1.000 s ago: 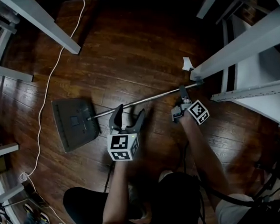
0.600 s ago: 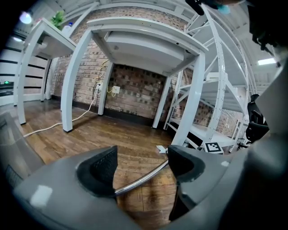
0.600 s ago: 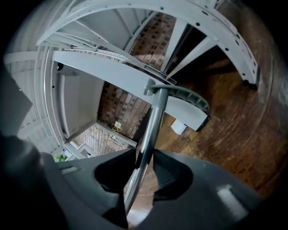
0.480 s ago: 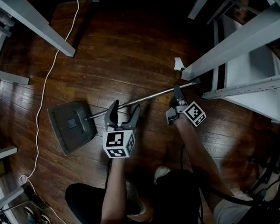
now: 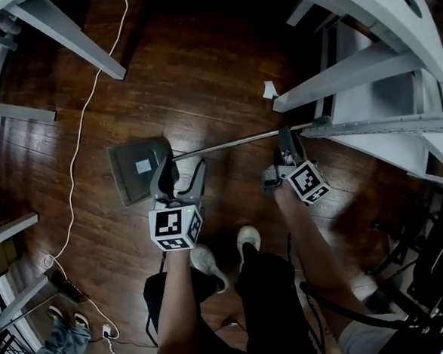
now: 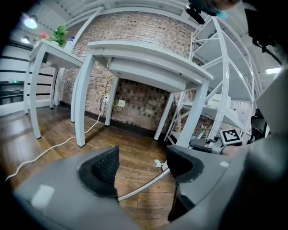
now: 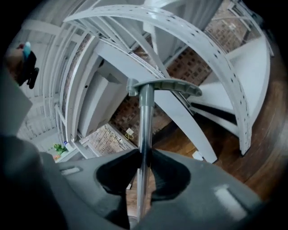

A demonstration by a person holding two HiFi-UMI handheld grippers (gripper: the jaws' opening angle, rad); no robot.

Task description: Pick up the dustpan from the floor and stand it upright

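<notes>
The dustpan's grey pan lies at the left end of its long metal pole, which runs right to a grey grip. My right gripper is shut on the pole near the grip end. In the right gripper view the pole is pinched between the pads, with the grip above. My left gripper is open next to the pan. The pole passes loosely between its spread jaws in the left gripper view. Whether the pan touches the floor I cannot tell.
White table legs stand at the upper left, and a white cable trails across the wooden floor. A white shelving rack fills the right side. A paper scrap lies near it. The person's shoes are below the grippers.
Both grippers have risen with the pole, and the person has stood up. The pan has come right, closer to my left gripper. The right gripper has kept its place near the grip end.
</notes>
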